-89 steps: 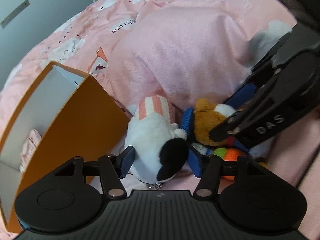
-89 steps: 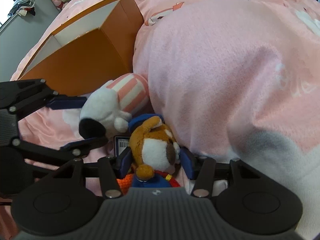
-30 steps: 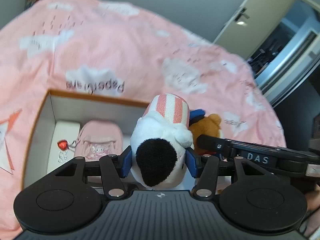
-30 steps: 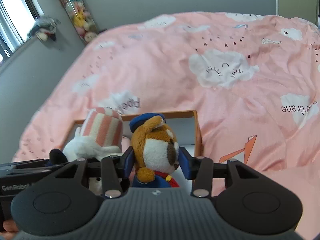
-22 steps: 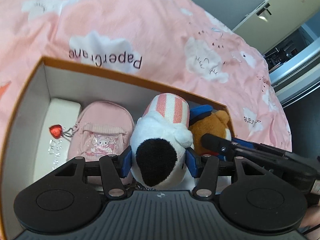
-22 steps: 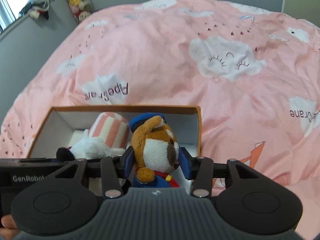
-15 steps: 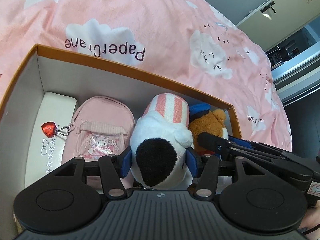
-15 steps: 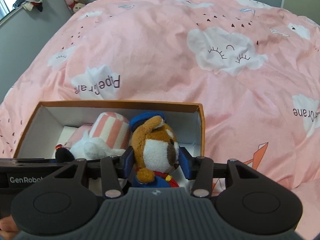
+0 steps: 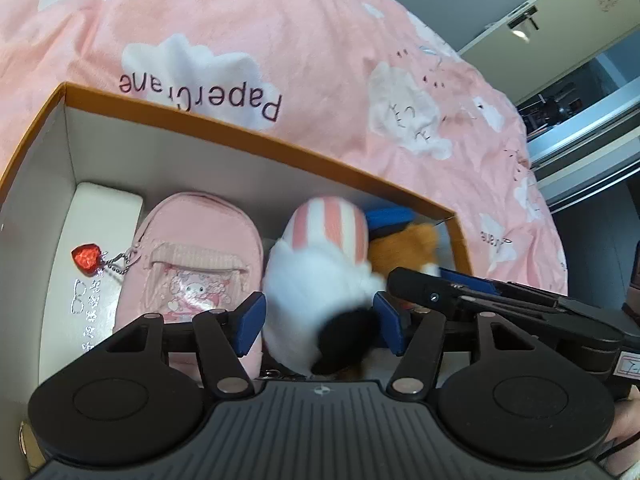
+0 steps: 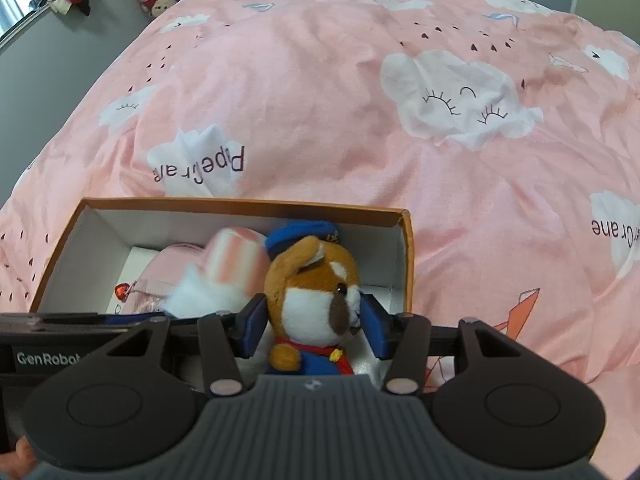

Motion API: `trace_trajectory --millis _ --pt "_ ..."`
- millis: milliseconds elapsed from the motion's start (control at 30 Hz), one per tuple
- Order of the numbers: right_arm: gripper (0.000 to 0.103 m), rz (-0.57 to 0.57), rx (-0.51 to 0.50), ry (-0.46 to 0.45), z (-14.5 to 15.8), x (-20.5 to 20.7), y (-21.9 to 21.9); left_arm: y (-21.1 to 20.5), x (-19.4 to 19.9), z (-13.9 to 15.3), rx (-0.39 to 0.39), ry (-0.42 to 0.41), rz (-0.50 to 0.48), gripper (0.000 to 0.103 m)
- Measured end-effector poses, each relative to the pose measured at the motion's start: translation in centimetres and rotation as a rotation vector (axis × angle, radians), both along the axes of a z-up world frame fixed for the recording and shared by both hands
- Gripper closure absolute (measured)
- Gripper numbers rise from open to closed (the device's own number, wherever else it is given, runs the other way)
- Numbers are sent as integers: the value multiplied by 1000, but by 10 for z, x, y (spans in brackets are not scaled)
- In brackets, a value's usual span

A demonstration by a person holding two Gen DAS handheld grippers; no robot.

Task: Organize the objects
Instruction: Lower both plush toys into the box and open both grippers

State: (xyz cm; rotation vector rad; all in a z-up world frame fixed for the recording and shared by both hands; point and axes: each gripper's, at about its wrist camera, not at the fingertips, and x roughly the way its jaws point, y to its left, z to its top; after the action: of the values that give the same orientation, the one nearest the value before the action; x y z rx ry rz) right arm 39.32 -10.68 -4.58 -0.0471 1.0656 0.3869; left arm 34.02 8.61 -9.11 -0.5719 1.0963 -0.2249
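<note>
Pink cloud-print duvet [image 10: 320, 92] — grey wall [image 10: 52, 32].

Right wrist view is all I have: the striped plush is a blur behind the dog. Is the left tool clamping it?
Observer: Cannot tell. In the left wrist view the striped plush is smeared between the left tool's blue pads, black nose toward the camera.
Operator: What lies left of it?
Observer: A pink pouch with a cartoon print, lying inside the orange box.
Operator: And past the pouch?
Observer: A white case with silver print lies by the left wall; a red heart charm on the pouch's chain rests on it.
</note>
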Motion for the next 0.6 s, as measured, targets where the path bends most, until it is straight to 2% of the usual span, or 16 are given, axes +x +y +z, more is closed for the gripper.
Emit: trace_trajectory --millis 67,100,200,333,500,600 --pt "49 10 -4 -11 3 -1 1 -1 0 4 11 -15 0 32" --pt "43 10 -14 -18 4 -1 1 -2 -1 6 24 -24 -3 33" --pt "44 18 -32 -42 11 -3 -1 -7 -4 15 52 -51 -44 41" --pt "64 89 -41 -53 18 -11 -3 -12 -8 22 79 -84 -90 44" --pt "74 276 -181 -111 8 -28 14 -22 -7 19 89 -113 -115 44" --pt "82 348 -258 -123 -5 -30 24 -28 -4 13 124 -105 -109 52"
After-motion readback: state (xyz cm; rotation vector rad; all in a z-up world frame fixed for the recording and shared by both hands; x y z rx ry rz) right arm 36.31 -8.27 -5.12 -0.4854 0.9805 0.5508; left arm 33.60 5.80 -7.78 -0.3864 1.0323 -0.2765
